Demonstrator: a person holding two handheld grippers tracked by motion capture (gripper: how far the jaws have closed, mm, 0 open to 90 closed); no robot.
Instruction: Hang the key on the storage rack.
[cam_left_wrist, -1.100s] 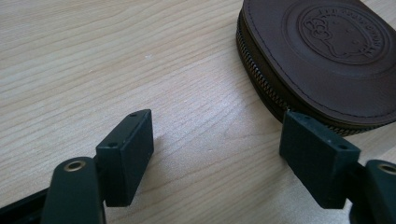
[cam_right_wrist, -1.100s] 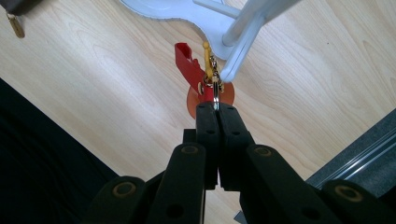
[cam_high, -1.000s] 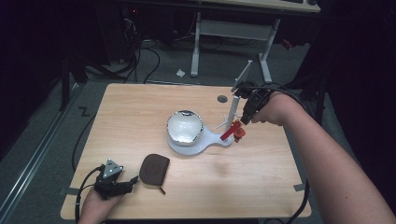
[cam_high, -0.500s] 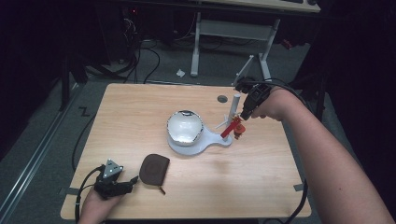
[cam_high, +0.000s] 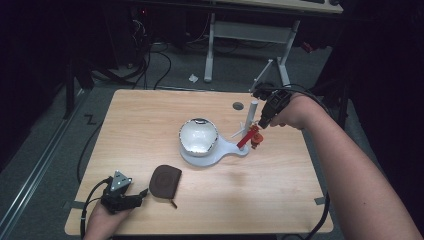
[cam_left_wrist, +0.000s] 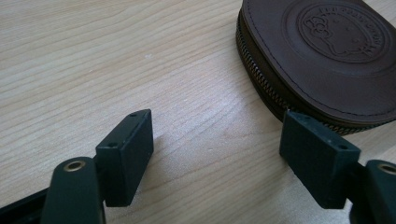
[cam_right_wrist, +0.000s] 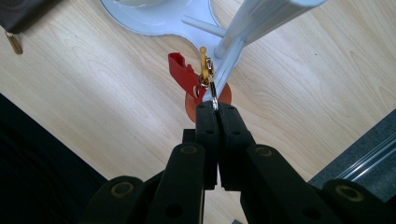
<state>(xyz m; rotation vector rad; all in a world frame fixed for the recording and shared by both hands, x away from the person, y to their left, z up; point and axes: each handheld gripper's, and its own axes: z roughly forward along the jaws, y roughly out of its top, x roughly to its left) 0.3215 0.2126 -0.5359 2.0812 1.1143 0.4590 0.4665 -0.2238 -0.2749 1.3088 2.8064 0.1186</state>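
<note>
Nearly hung: keyring at the stand

Right hand-held gripper (cam_right_wrist: 216, 108) clenched on red keyring (cam_right_wrist: 187, 79) beside white stand (cam_right_wrist: 243, 35) peg; hooking and release remain

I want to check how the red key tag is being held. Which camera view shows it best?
The right gripper view: the right hand-held gripper is shut on the metal ring of the red key tag, close up beside the white stand. The high view shows the tag small, under the hand.
</note>
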